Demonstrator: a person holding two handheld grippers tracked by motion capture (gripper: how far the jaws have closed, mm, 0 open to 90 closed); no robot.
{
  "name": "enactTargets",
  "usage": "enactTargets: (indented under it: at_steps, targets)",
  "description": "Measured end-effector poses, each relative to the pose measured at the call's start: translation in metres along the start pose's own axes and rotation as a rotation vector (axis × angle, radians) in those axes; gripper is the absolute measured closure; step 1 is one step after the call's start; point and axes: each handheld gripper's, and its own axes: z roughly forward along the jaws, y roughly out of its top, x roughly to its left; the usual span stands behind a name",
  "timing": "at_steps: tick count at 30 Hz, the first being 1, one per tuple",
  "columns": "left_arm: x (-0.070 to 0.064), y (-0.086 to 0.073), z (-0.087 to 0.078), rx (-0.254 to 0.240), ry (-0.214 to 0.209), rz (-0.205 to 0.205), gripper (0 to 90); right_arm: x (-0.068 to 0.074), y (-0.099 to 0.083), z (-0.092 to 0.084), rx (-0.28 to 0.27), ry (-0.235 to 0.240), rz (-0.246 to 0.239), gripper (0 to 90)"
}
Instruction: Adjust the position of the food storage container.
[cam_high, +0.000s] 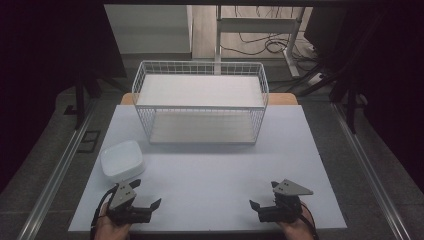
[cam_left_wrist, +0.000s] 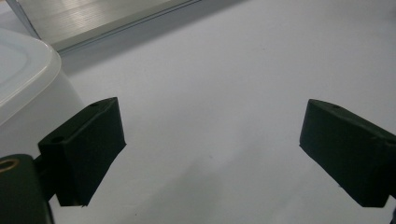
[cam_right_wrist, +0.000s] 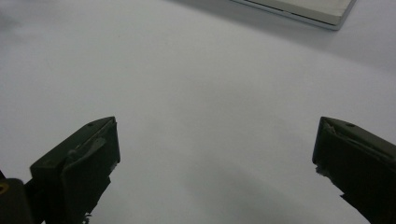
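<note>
A white square bowl sits on the white table top at the near left; its rim shows at the left of the left gripper view. Just below and right of it, my left gripper rests near the front edge, open, with nothing between its jaws. Near the front right, my right gripper is open too, over bare table. A white wire two-shelf rack stands at the back centre of the table.
The rack's lower shelf edge shows at the top of both gripper views. Metal rails run along both sides of the table. A desk frame and cables lie on the floor beyond.
</note>
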Motion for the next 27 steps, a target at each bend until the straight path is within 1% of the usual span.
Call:
enactTargets:
  at_steps: [3, 5, 6, 8, 9, 10, 12, 15, 16, 17, 20, 22, 27]
  targets:
    - [0.002, 0.001, -0.001, -0.005, -0.041, -0.040, 7.1, 0.000, 0.000, 0.000, -0.001, -0.003, 0.001, 0.8]
    - [0.004, 0.002, -0.001, -0.002, -0.048, -0.048, 7.1, 0.000, 0.000, 0.000, -0.003, -0.002, 0.001, 0.7]
    - [0.004, 0.002, 0.000, 0.006, -0.039, -0.040, 6.7, 0.001, 0.000, 0.000, -0.003, -0.005, 0.001, 0.8]
    - [0.003, 0.004, 0.002, 0.035, -0.007, -0.013, 3.2, 0.001, 0.000, 0.000, -0.003, -0.002, 0.004, 0.8]
    - [0.003, 0.004, 0.002, 0.035, -0.007, -0.013, 2.3, 0.001, 0.000, 0.000, -0.003, -0.003, 0.006, 0.8]
    - [0.003, 0.005, 0.002, 0.042, 0.003, 0.007, 2.1, 0.001, 0.000, 0.000, -0.003, -0.005, 0.005, 0.8]
    - [0.005, 0.007, 0.001, 0.039, -0.009, -0.015, 2.6, 0.001, 0.000, 0.000, -0.004, -0.006, 0.009, 0.8]
    - [0.009, 0.008, -0.002, 0.032, -0.002, -0.034, 5.7, 0.001, 0.001, 0.000, -0.004, -0.008, 0.011, 0.8]
    - [0.009, 0.008, -0.002, 0.032, -0.002, -0.034, 8.2, 0.001, 0.001, 0.000, -0.004, -0.008, 0.011, 0.8]
    - [0.011, 0.009, -0.005, 0.020, 0.013, -0.034, 11.9, 0.001, 0.001, 0.000, -0.004, -0.009, 0.010, 0.8]
    - [0.016, 0.011, -0.007, 0.011, 0.009, -0.053, 17.9, 0.002, 0.001, 0.000, 0.000, -0.006, 0.009, 0.8]
    - [0.018, 0.011, -0.007, 0.013, 0.012, -0.057, 22.1, 0.002, 0.001, 0.000, 0.004, -0.003, 0.009, 0.8]
    - [0.025, 0.012, -0.009, 0.017, 0.015, -0.074, 25.8, 0.003, 0.001, 0.001, 0.012, -0.002, 0.005, 0.9]
